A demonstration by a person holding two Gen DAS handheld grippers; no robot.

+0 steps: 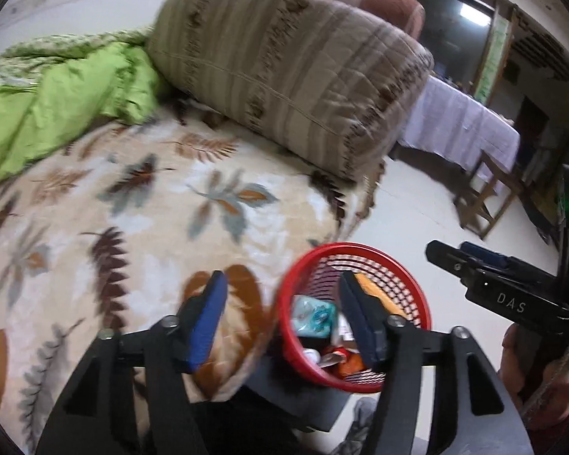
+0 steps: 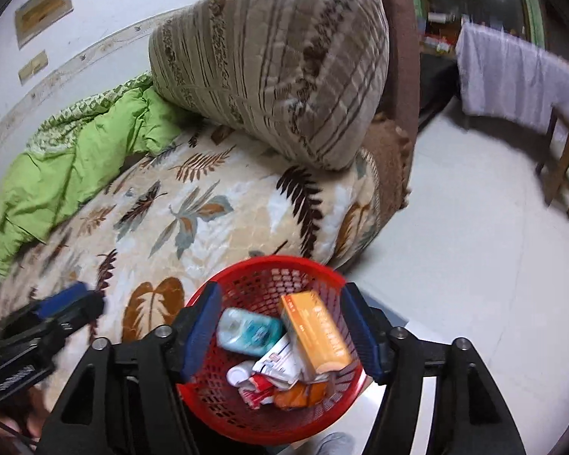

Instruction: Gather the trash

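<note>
Beside the bed's near edge sits a red mesh basket (image 2: 269,413), round, on a dark block, holding the trash: an orange carton (image 2: 315,337) leaning on the right wall, a teal-and-white packet (image 2: 248,331) left of it, a white-and-red tube box (image 2: 280,360) between them, a small white cap (image 2: 237,374) and crumpled red-and-orange wrappers (image 2: 284,394) at the bottom.

Right of the basket, pale tiled floor (image 2: 474,265) runs open to a wooden chair (image 1: 485,197) and a table with a white cloth (image 2: 519,83), both well apart from the basket. Left of the basket, the leaf-print blanket (image 2: 193,212) lies flat with bare room; a big striped brown pillow (image 2: 277,68) is propped at its far end, and a crumpled green quilt (image 2: 76,151) lies far left by the white wall (image 2: 113,7).

Right gripper (image 2: 282,335) hangs over the basket, jaws wide apart, blue pads clear of the trash, gripping nothing. Left gripper (image 1: 284,318) straddles the basket's left rim, one finger over the blanket and one over the basket, jaws apart and empty.
</note>
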